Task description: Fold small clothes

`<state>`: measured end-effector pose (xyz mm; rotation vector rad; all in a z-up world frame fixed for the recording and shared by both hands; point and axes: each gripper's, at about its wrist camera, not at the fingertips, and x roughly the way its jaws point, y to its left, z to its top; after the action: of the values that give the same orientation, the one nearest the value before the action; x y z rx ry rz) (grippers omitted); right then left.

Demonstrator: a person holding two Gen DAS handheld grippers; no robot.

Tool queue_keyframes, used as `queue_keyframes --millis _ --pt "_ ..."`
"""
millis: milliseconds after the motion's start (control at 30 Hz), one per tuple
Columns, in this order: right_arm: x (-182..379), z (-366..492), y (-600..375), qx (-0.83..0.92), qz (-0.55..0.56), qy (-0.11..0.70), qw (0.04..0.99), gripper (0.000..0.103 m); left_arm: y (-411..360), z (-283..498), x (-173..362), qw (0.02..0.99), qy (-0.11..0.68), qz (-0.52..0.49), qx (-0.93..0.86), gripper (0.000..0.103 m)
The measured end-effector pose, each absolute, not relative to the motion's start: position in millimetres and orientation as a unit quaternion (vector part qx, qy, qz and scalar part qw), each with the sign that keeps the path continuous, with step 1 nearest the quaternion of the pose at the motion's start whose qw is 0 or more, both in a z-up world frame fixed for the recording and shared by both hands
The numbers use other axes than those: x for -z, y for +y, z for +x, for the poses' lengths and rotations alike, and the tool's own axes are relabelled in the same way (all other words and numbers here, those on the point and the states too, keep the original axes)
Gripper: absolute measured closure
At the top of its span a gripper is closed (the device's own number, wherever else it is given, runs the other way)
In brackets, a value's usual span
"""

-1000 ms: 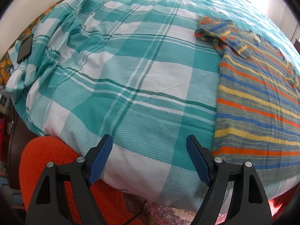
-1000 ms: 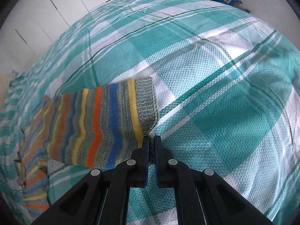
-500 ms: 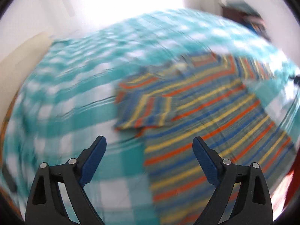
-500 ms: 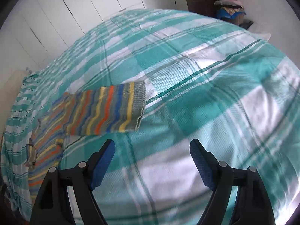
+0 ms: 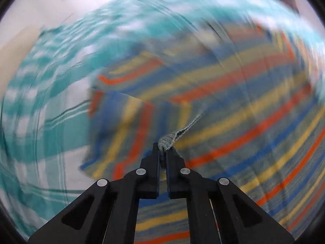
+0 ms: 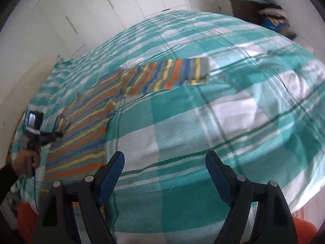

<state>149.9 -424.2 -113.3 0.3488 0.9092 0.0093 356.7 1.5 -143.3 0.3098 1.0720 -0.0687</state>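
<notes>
Striped sweater (image 6: 85, 134): a small knit with orange, yellow, blue and grey stripes, lying flat on the bed, toward the left of the right wrist view.
Bedspread (image 6: 203, 122): teal and white plaid, covering the whole bed under the sweater.
Left gripper (image 5: 162, 152): its two black fingers are pressed together, pinching a bunched grey knit edge of the sweater at the tips.
Right gripper (image 6: 164, 166): its blue-padded fingers are spread wide above bare bedspread, with nothing between them and well apart from the sweater.
Left wrist view only: heavily blurred, it gives the close look at the pinch and shows a folded sleeve (image 5: 126, 130) lying on the sweater's left side.
Right wrist view only: sharper, it shows the sweater's other sleeve (image 6: 168, 77) stretched straight out to the right across the bedspread.
Person's hand (image 6: 26, 160): seen at the left edge of the right wrist view, gripping the handle of the left gripper beside the sweater's body.
Wardrobe doors (image 6: 101, 10): white, behind the bed, clear in the right wrist view only.
Clothes pile (image 6: 272, 16): on a dark piece of furniture at the far right corner.
</notes>
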Motion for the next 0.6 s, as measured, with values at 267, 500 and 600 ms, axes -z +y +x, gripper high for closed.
queue_keyframes --millis 267,500,600 --pt "127 156 -425 0.003 0.164 0.45 0.878 0.022 213 346 89 0.861 0.478 -0.137 -0.104 0.1" --pt "134 162 -421 0.012 0.159 0.465 0.871 0.022 287 338 117 0.831 0.491 -0.177 -0.191 0.101" --pt "137 164 -417 0.011 0.149 0.473 0.868 0.022 301 342 126 0.823 0.491 -0.181 -0.22 0.101"
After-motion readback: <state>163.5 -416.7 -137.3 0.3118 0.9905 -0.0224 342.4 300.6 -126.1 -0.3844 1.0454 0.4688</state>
